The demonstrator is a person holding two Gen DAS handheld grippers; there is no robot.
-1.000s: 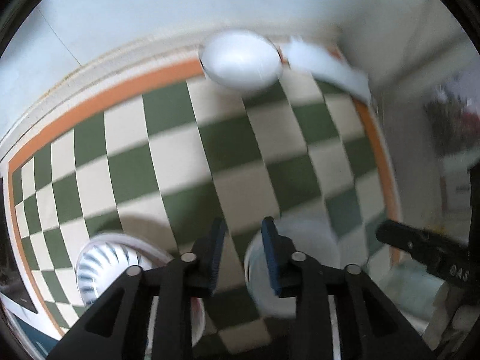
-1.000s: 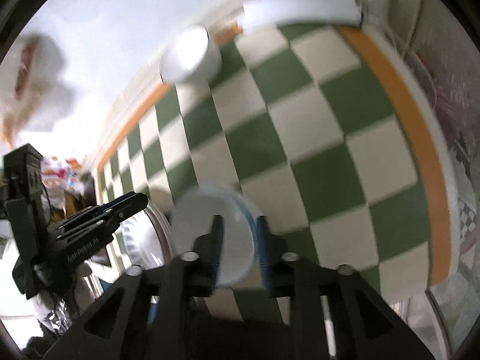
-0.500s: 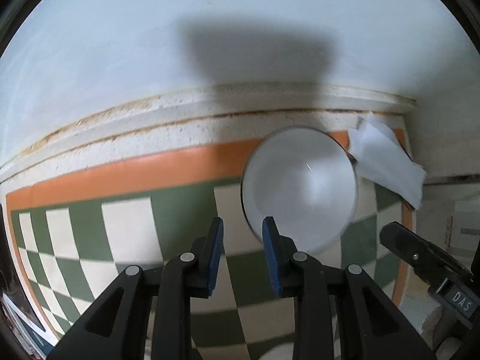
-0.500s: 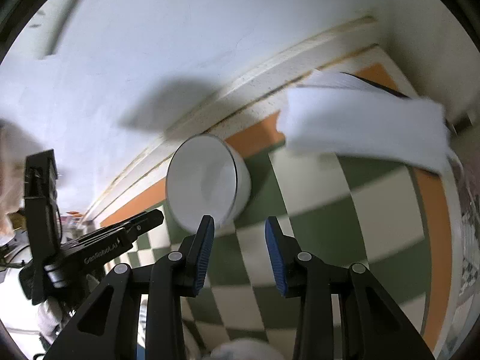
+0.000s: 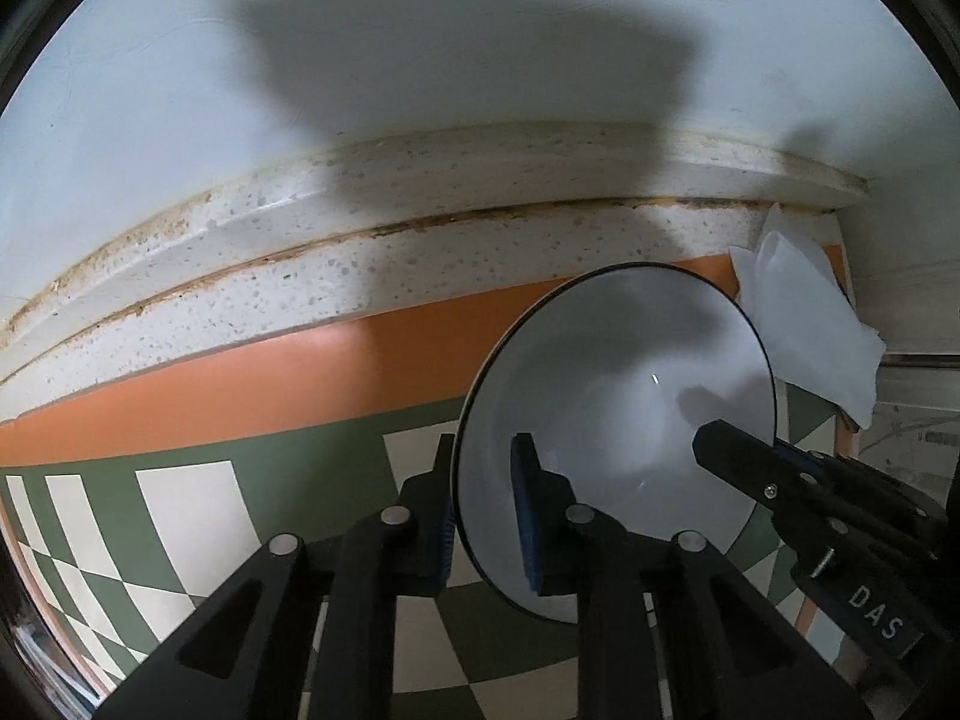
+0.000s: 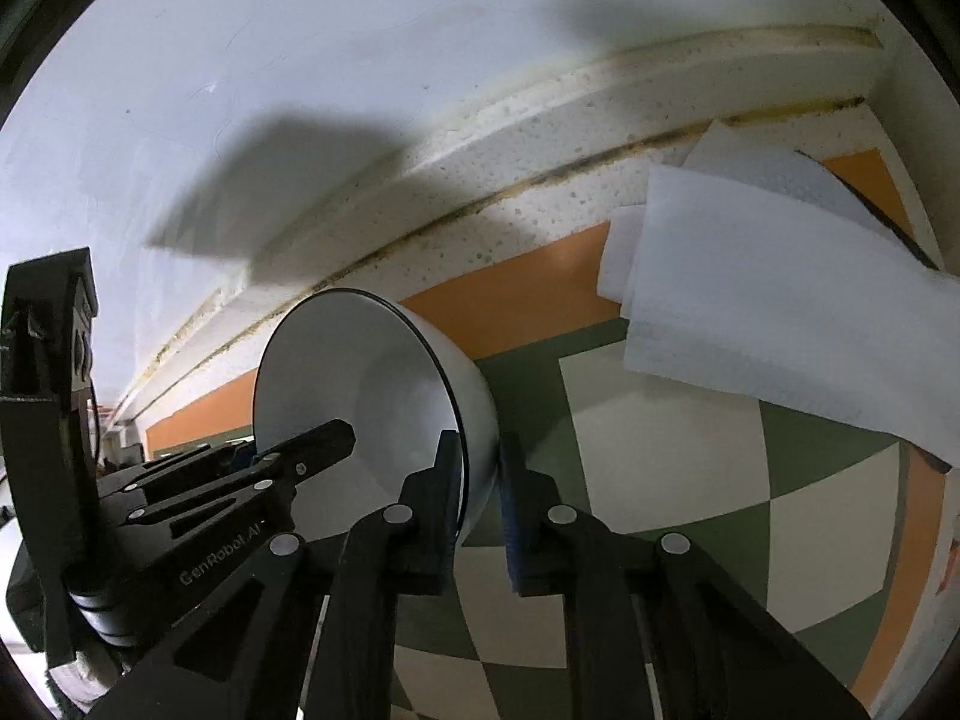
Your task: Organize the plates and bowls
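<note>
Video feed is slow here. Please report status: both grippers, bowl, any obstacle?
Left gripper and right gripper shut on white bowl rim, opposite sides. White paper beside.

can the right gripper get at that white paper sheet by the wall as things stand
Probably not right now: the right gripper is shut on the rim of the white bowl, which the left gripper also clamps. The paper sheet lies uncovered beside it on the checkered mat.

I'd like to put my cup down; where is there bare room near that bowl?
Bare checkered cloth lies left of the white bowl, along the orange border. To its right it is crowded: white paper fills the corner, and both grippers' fingers clamp the bowl's rim.
</note>
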